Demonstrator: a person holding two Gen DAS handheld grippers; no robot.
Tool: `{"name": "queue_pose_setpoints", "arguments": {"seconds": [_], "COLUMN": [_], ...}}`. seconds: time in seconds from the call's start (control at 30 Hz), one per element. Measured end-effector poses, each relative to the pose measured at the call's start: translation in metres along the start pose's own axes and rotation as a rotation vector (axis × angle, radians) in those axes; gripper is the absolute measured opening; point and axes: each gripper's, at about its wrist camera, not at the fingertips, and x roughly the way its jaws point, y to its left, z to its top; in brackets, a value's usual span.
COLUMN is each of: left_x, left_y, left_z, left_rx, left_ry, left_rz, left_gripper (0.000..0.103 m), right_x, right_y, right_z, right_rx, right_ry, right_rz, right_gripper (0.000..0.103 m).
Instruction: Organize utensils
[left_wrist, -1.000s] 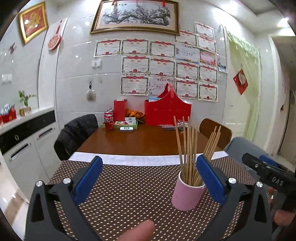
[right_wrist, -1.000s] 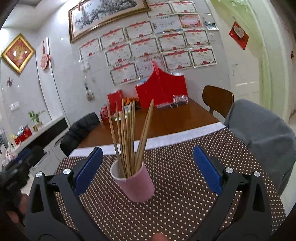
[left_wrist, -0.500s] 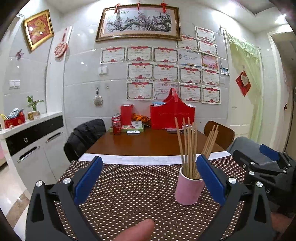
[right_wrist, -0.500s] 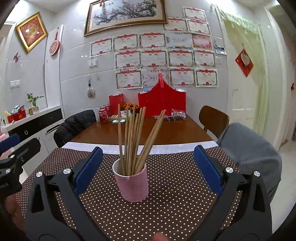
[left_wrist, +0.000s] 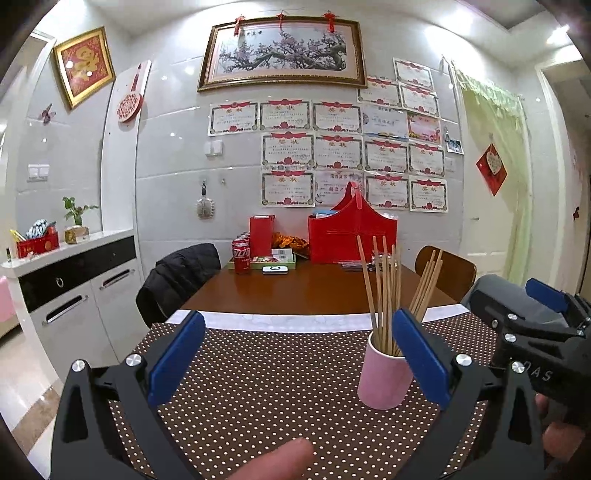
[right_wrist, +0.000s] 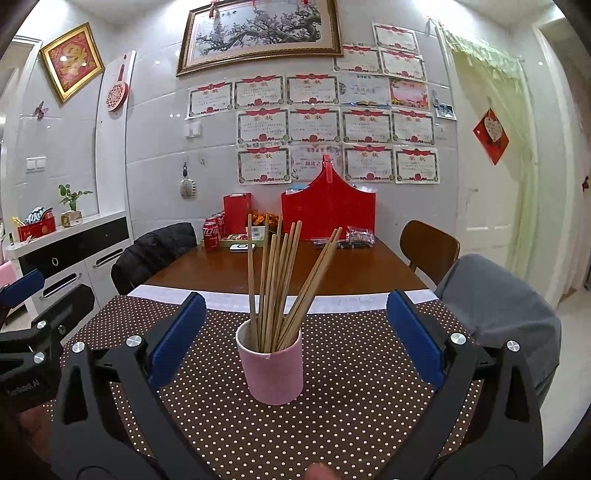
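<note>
Behind the right tongs (right_wrist: 295, 339), cup (right_wrist: 272, 373) base hidden, chopsticks (right_wrist: 280, 280) upright

Red certificates (left_wrist: 285, 114) on the wall carry the heading 奖状, body text too small to read. Red soda cans (right_wrist: 211, 232) on the tabletop show white script, likely Coca-Cola but not clearly legible. Black body of the right gripper (left_wrist: 546, 374) reads "DAS"; the left gripper (right_wrist: 22, 384) shows partly legible white lettering ending "AI".
</note>
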Motion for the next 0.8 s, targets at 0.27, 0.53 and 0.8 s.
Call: {"name": "queue_pose_setpoints", "arguments": {"seconds": [0.27, 0.53, 0.8], "left_x": [-0.0004, 0.0008, 0.0], "left_y": [-0.0017, 0.0016, 0.0017], "left_z": [-0.0028, -0.0043, -0.0035], "left_rx": [0.005, -0.026, -0.022], "left_ry": [-0.003, 0.005, 0.005], "left_rz": [0.02, 0.015, 0.018], "left_gripper": [0.1, 0.1, 0.1], "right_x": [-0.0029, -0.001, 0.0016], "right_y": [0.0013, 0.0055, 0.0099], "right_z": [0.0011, -0.0007, -0.003], "right_rx": [-0.004, -0.016, -0.021], "right_ry": [-0.006, -0.001, 0.009], "right_rz": [0.002, 0.007, 0.014], "right_gripper": [0.097, 0.097, 0.097]}}
